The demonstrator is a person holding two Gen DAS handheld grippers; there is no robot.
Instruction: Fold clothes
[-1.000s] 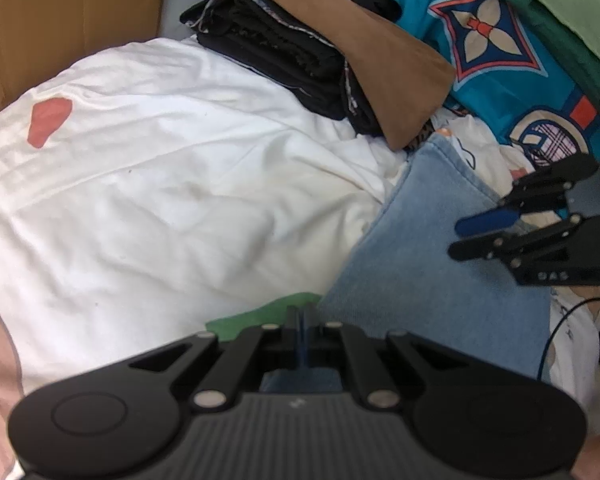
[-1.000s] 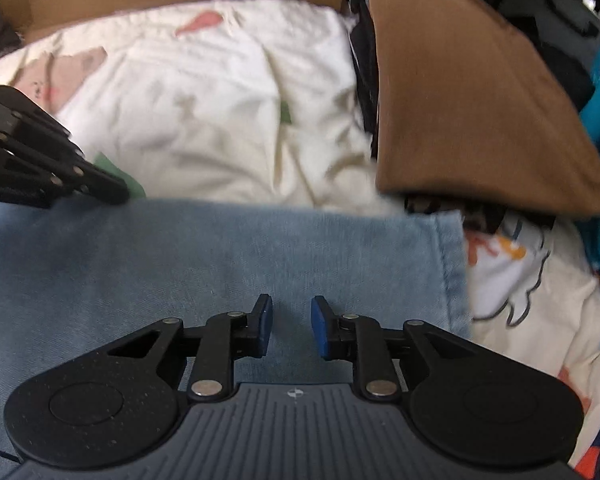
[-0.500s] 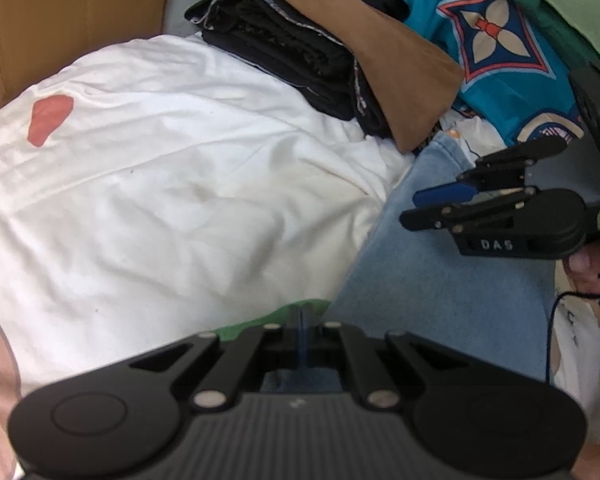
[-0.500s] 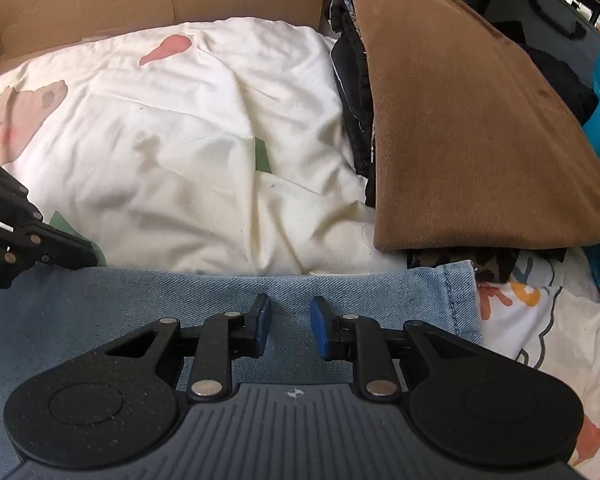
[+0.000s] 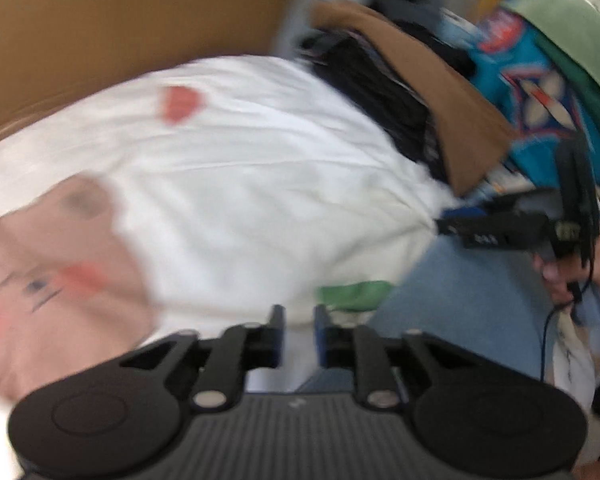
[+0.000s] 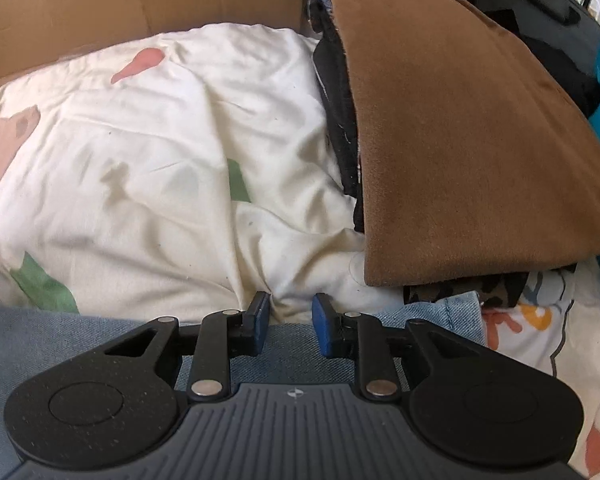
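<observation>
A folded light-blue denim garment lies on a white printed quilt. My left gripper hovers off the denim's left edge over the quilt; its jaws are opening and nothing is between them. This view is blurred by motion. My right gripper stands open over the far edge of the denim, with only cloth below the gap. In the left wrist view the right gripper shows side-on above the denim's far corner, held by a person's hand.
A brown folded garment tops a stack of dark clothes right of the quilt. A cardboard wall stands behind. Teal patterned cloth and a green item lie far right. A cable hangs from the right hand.
My left gripper was shut at the denim's edge; now its jaws stand apart and it has swung left over the quilt. The right gripper has slid forward to the denim's far edge.
</observation>
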